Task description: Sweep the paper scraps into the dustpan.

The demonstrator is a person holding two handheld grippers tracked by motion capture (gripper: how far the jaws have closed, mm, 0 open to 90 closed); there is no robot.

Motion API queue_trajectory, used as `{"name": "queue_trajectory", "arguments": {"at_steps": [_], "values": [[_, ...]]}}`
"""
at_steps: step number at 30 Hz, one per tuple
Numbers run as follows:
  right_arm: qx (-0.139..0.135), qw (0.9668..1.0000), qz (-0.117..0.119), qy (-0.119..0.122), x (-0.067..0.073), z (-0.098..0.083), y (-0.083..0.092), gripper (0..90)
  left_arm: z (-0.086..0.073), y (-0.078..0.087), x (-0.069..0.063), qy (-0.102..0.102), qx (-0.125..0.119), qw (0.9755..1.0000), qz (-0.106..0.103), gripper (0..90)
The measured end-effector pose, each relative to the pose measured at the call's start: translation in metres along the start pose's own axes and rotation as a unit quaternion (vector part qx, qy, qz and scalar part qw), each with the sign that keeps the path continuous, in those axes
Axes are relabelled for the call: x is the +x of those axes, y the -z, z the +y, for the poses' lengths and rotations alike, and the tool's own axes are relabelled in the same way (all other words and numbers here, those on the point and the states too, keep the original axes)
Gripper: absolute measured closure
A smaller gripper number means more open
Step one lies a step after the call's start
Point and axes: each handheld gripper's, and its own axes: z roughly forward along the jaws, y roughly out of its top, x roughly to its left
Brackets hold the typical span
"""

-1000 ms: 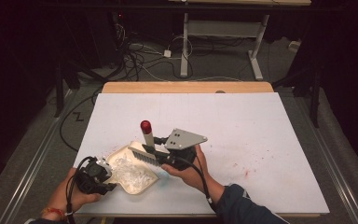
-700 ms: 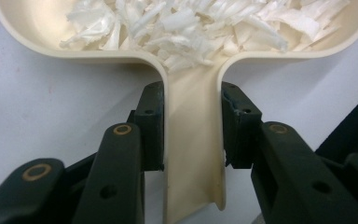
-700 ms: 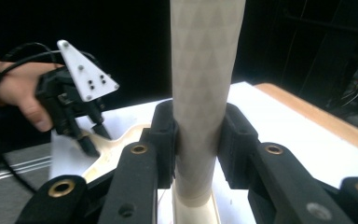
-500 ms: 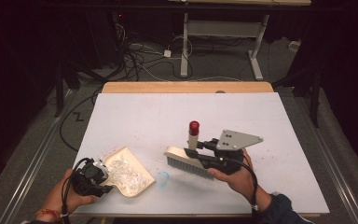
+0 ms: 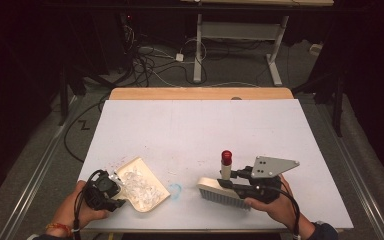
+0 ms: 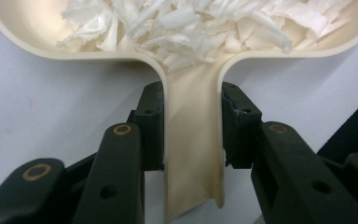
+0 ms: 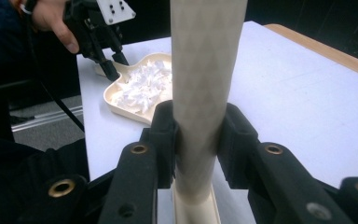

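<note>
Two grippers gripping dustpan, brush

Beyond the gripper, a white table top runs away to a bare wooden strip along its far edge. Past that edge the grey floor carries a tangle of cables and the white legs of a second table, with a small white object lying off to the right of them. Metal rails run along the floor on either side of the gripper's table, and the room behind is dark, the light falling mainly on the table top.
</note>
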Motion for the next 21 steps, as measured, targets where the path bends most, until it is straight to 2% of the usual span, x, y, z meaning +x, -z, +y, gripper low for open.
{"name": "queue_trajectory", "arguments": {"at_steps": [5, 6, 7, 10, 14, 17, 21], "values": [[-0.018, 0.9998, -0.007, 0.006, -0.003, 0.004, -0.027, 71.5, 0.001, -0.001, 0.001, -0.001, 0.000, 1.0000, -0.001, 63.3], [-0.025, 0.9996, -0.008, 0.012, -0.005, 0.008, -0.040, 71.5, 0.001, -0.002, 0.001, -0.003, 0.000, 1.0000, 0.000, 63.3], [-0.025, 0.9996, -0.008, 0.012, -0.005, 0.008, -0.040, 71.5, 0.001, -0.001, 0.000, -0.003, 0.000, 1.0000, 0.000, 63.3], [-0.028, 0.9994, -0.007, 0.018, -0.006, 0.013, -0.060, 71.5, 0.001, -0.002, 0.001, -0.004, -0.002, 1.0000, -0.001, 63.3], [-0.038, 0.9989, -0.018, 0.020, -0.009, 0.022, -0.085, 71.5, 0.003, -0.003, 0.001, -0.004, -0.001, 1.0000, -0.002, 63.3], [-0.054, 0.9982, -0.022, 0.011, -0.012, 0.028, -0.095, 71.5, 0.003, -0.003, 0.001, -0.006, -0.002, 1.0000, -0.002, 63.3], [-0.073, 0.9970, -0.025, 0.011, -0.012, 0.038, -0.096, 71.4, 0.003, -0.003, 0.001, -0.006, -0.003, 1.0000, -0.002, 63.3]]}}
